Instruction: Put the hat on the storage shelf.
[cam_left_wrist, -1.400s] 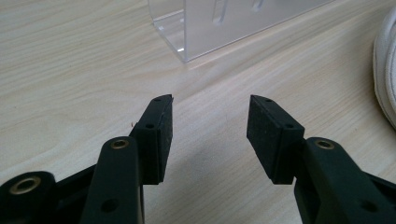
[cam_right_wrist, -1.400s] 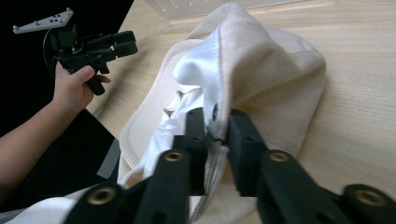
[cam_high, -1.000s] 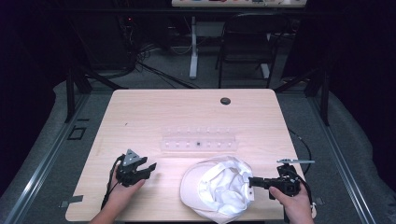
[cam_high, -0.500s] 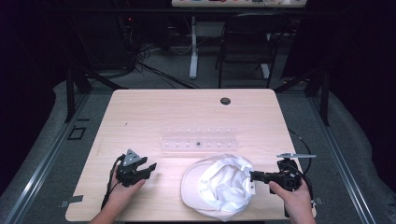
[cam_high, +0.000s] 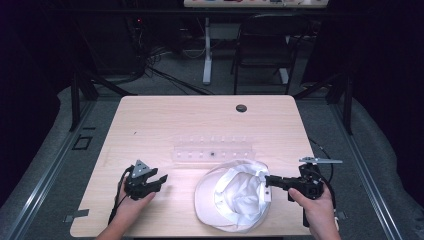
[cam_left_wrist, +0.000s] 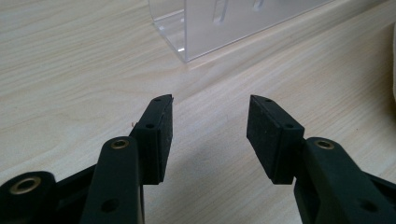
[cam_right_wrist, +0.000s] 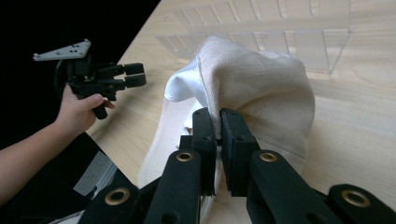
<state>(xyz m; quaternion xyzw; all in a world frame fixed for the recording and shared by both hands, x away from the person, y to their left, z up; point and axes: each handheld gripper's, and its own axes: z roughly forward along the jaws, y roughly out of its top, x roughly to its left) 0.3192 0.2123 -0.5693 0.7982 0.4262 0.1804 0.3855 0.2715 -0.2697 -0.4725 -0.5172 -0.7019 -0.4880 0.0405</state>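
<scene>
Table (cam_high: 150, 120) brightly lit; surroundings dark; high view soft.

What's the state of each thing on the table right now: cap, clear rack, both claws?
White cap: upside down on the table, back edge pinched and lifted.
Right claw: shut on the cap's fabric.
Left claw: open, holding nothing, low over the table.
Clear rack: lying flat behind the cap, untouched; contents too small to tell.

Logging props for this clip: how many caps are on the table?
1. A white cap lies upside down at the near edge, its rim pinched by the right gripper.
</scene>
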